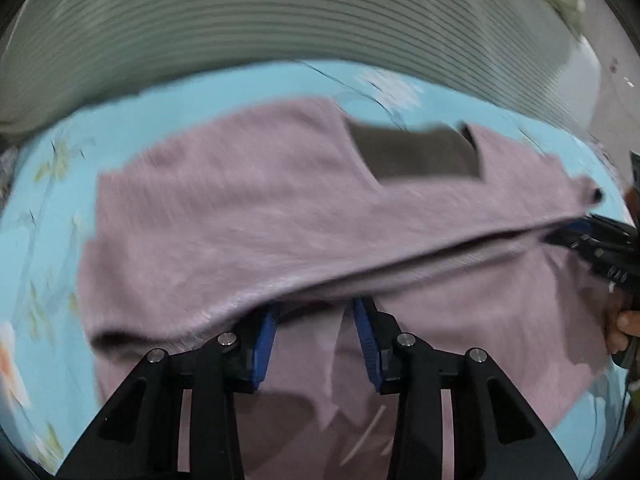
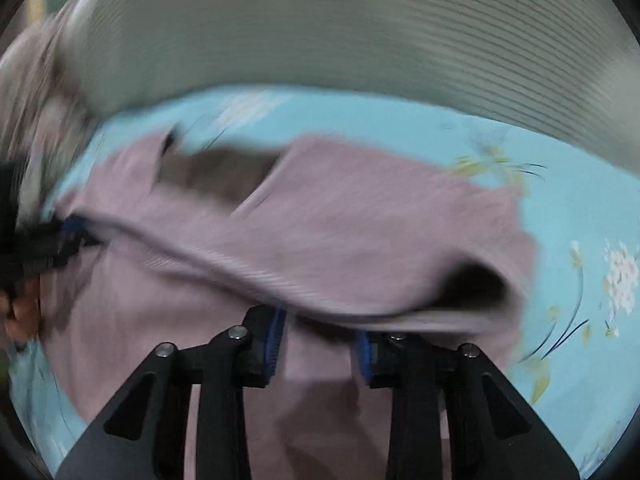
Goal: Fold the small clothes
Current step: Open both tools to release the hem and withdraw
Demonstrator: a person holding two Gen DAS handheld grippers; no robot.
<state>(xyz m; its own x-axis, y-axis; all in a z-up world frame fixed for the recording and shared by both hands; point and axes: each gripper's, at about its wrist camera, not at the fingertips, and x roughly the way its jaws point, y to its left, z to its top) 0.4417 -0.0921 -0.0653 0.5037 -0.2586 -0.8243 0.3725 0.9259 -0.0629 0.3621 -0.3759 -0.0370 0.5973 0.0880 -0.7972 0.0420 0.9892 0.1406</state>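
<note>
A mauve knitted garment [image 1: 248,216] with a dark neck opening [image 1: 420,152] lies on a light blue flowered sheet [image 1: 48,208]. Its near edge is lifted and folded over towards the far side. My left gripper [image 1: 316,308] has its blue-padded fingers apart, their tips hidden under the lifted fold. My right gripper [image 2: 320,324] also has its fingers apart with tips hidden under the fold of the garment [image 2: 360,216]. The right gripper shows at the right edge of the left wrist view [image 1: 588,236]. The left gripper shows at the left edge of the right wrist view [image 2: 60,236]. Both views are blurred.
A grey-green striped cover [image 1: 280,12] lies along the far side of the sheet, also in the right wrist view [image 2: 360,32]. The person's hand [image 1: 624,324] shows at the right edge. The blue sheet [image 2: 580,216] extends to the right of the garment.
</note>
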